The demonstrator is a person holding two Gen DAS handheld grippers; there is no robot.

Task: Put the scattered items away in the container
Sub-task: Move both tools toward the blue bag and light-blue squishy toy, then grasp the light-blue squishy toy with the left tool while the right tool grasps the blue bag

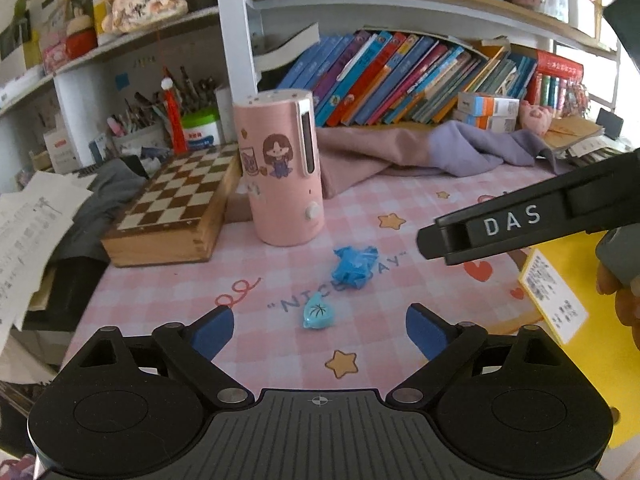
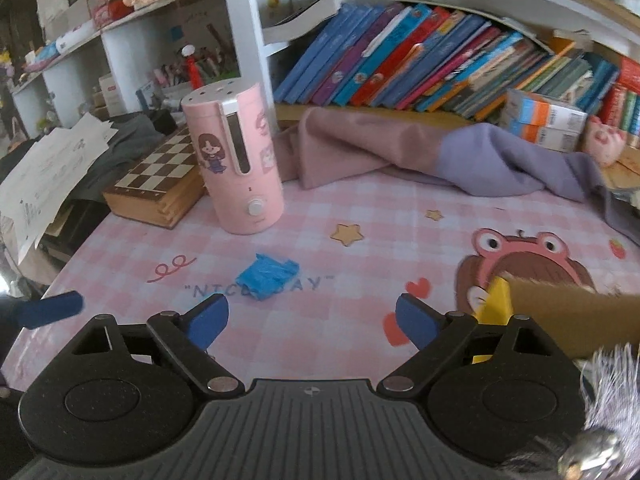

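Both claws spread wide, nothing between fingers. Left claw [image 1: 320, 330] hangs low over pink checked counter [image 1: 400, 208], w/ a small teal piece [image 1: 318, 315], leaf mark on top, lying just ahead between its blue pads. Crumpled blue wrapper [image 1: 355, 266] sits a bit further in, on the "NICE DAY" print, letters partly covered. Right claw [image 2: 312, 320] faces the same wrapper [image 2: 267, 276] from the right; teal piece mostly hidden behind its left finger there. Open counter room around both items; pink canister [image 1: 282, 168] stands behind them, chessboard box [image 1: 176, 204] to its left, pink/purple cloth [image 1: 420, 152] bunched along the back edge under the bookshelf [image 1: 400, 80]. Yellow box [image 1: 576, 320] cut off at right edge in left view; in right view only a yellow corner [image 2: 496, 304] and a brown cardboard flap show, inside not visible. Papers [image 1: 28, 232] overhang counter's left edge.
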